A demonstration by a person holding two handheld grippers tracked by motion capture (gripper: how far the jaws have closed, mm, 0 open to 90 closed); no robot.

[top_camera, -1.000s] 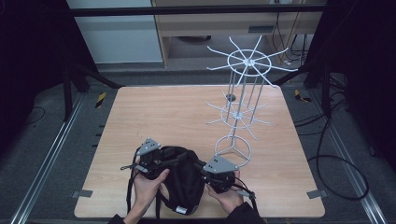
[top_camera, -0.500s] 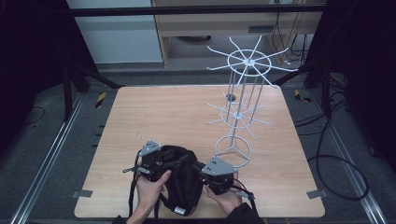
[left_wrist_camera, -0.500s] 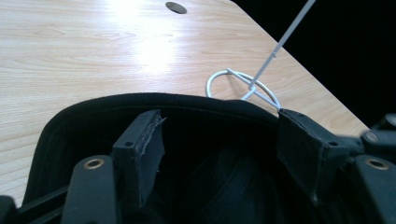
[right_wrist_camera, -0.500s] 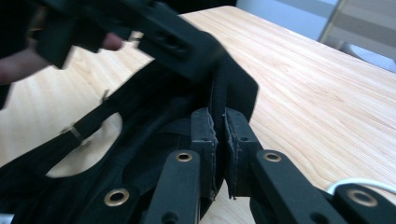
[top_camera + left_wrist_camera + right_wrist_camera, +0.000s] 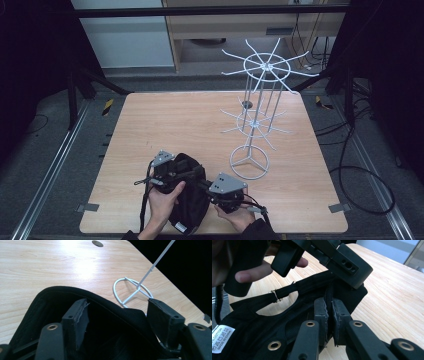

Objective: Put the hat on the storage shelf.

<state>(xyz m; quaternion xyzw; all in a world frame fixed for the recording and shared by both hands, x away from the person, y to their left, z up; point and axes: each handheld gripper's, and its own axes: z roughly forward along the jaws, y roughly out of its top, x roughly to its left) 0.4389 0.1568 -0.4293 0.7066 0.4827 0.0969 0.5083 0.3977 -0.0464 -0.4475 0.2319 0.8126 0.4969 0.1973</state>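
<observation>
At the near edge of the wooden table (image 5: 150, 125), the left gripper (image 5: 120, 320) is holding its jaws apart around the rim of the soft black cotton cap (image 5: 187, 200), having just closed a little; the fabric is likely to slump free. The right gripper (image 5: 329, 315) is clamping a fold of the cap, and tugging risks snagging its strap on the thin white wire rack (image 5: 255, 125).

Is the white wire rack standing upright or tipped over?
Upright. The white wire rack stands on its ring base on the table, post vertical and arms spread, apart from the black cap.
</observation>
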